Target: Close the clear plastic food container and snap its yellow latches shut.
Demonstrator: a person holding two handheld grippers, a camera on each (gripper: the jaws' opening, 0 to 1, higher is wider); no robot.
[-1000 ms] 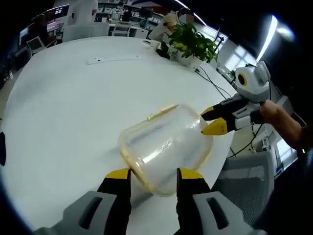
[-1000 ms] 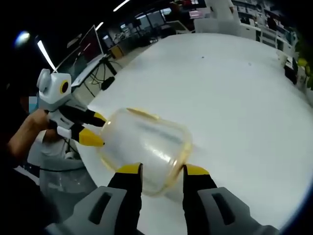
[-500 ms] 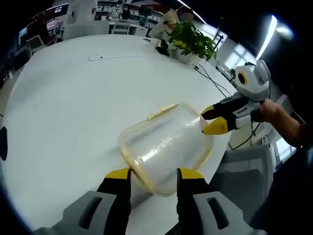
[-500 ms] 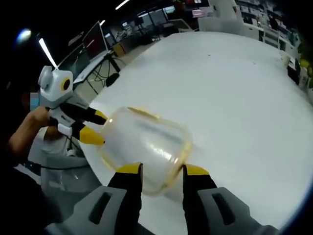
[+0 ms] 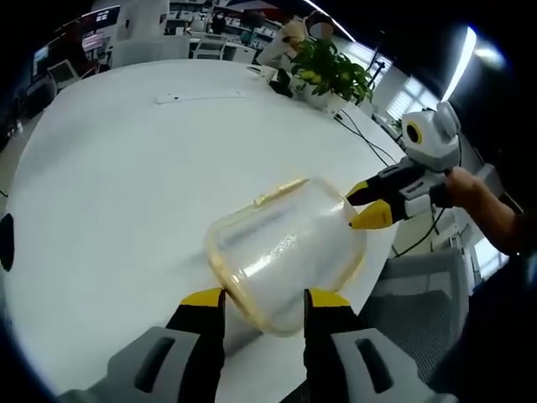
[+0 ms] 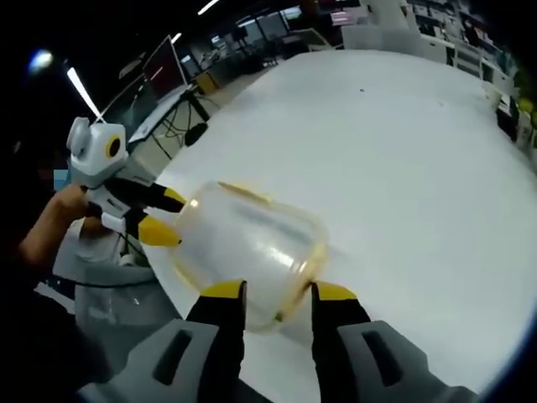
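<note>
Containers: we count one clear box (image 5: 285, 252) on the white table (image 5: 109, 168).
Tongs: two; left gripper (image 5: 262, 304) and right gripper (image 6: 277, 294) each clamp one end.
Plant (image 5: 331, 71): one, at 1 o'clock.

Container (image 5: 285, 256): lying on the counter (image 5: 109, 168) near its edge, between the two grippers. Left gripper (image 5: 262, 304): fingers sitting at the container's near end. Right gripper (image 5: 369, 206): fingers meeting its far end, right of it. Plant (image 5: 331, 74): standing well beyond the fingers at the counter's far edge. Chair (image 5: 419, 294): sitting off the counter, right of the fingers.
</note>
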